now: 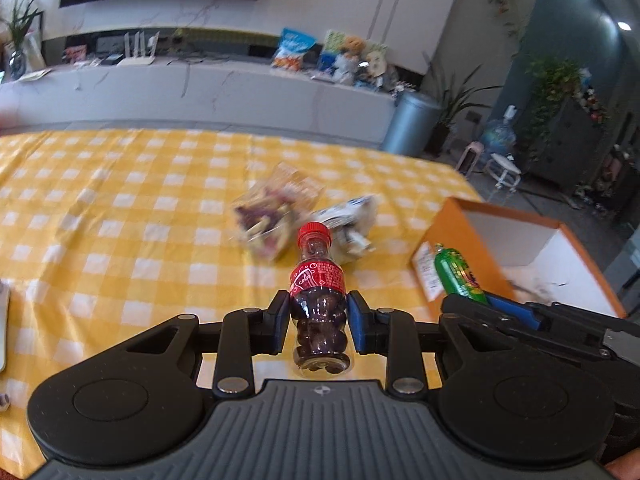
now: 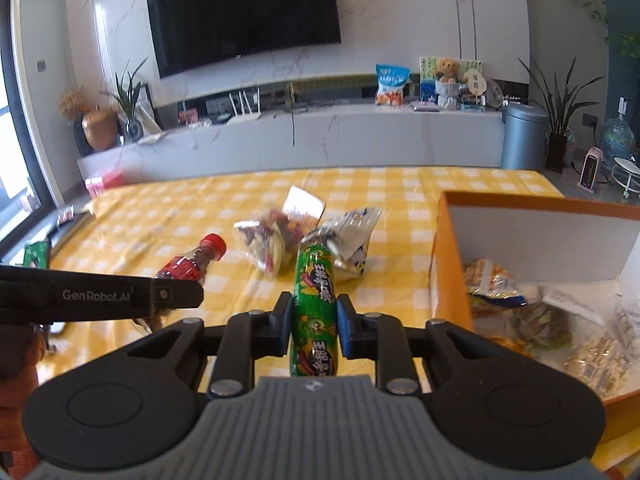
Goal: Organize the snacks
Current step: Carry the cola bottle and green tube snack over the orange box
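The left gripper (image 1: 319, 322) clamps the small cola-shaped candy bottle (image 1: 320, 300) at its rigid lower body, above the desk (image 1: 120, 208). The right gripper (image 2: 314, 330) squeezes the green sausage stick (image 2: 315, 304) mid-length; it looks light, slick and slightly yielding, left of the orange box (image 2: 452, 264).

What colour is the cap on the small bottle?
Red cap, clearest in the left wrist view.

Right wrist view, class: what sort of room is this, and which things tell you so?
Most likely a home living room: a large wall-mounted TV above a long low media cabinet, houseplants beside it, and a table with a yellow checked cloth holding snacks.
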`<state>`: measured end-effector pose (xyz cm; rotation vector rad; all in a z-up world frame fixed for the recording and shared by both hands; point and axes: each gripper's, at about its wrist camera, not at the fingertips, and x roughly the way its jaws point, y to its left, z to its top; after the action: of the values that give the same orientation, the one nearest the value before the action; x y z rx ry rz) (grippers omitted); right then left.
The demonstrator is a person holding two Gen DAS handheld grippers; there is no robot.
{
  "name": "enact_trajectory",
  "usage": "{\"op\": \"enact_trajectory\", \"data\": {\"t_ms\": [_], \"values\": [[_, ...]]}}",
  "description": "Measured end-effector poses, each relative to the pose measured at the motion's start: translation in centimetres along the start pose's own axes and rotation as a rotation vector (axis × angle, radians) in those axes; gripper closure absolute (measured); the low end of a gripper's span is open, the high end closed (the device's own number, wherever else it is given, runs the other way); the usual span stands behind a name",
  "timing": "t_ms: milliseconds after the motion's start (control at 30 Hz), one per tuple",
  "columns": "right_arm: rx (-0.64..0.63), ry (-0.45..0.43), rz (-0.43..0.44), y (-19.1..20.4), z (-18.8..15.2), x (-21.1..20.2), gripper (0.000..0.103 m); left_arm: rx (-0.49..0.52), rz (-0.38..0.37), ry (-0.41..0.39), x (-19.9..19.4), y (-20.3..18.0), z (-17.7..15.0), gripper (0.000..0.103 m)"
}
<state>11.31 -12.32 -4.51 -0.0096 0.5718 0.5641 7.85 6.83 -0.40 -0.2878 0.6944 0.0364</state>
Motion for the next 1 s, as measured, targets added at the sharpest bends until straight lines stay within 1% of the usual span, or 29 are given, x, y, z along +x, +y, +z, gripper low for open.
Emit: {"op": "enact_trajectory", "data": {"t_ms": [167, 433, 567, 633, 767, 867, 1000], "values": [[0.068, -0.027, 0.000, -2.9, 0.6, -3.1, 0.082, 0.042, -0.102, -0.013, -0.6, -3.4, 1.2, 0.069], [0.150, -0.041, -0.113, -10.2, 1.3, -6.6, 0.082, 0.162, -0.254, 0.013, 1.6, -10.6, 3.9, 0.069], [0.193, -0.039, -0.156, -14.0, 1.8, -7.9, 0.082, 0.222, -0.306, 0.045, 3.5, -14.5, 5.0, 0.069], [0.208, -0.035, -0.175, -15.8, 2.0, -8.5, 0.082, 0.257, -0.320, 0.050, 4.3, -16.3, 5.3, 0.069], [0.209, -0.032, -0.225, -18.8, 2.6, -9.1, 0.082, 0.318, -0.325, 0.078, 6.7, -19.3, 5.8, 0.069], [0.227, -0.014, -0.233, -20.8, 3.0, -9.0, 0.082, 0.349, -0.309, 0.108, 8.8, -20.9, 6.0, 0.069], [0.207, 0.007, -0.247, -22.5, 3.6, -8.1, 0.082, 0.382, -0.304, 0.143, 10.8, -22.3, 6.1, 0.069]]}}
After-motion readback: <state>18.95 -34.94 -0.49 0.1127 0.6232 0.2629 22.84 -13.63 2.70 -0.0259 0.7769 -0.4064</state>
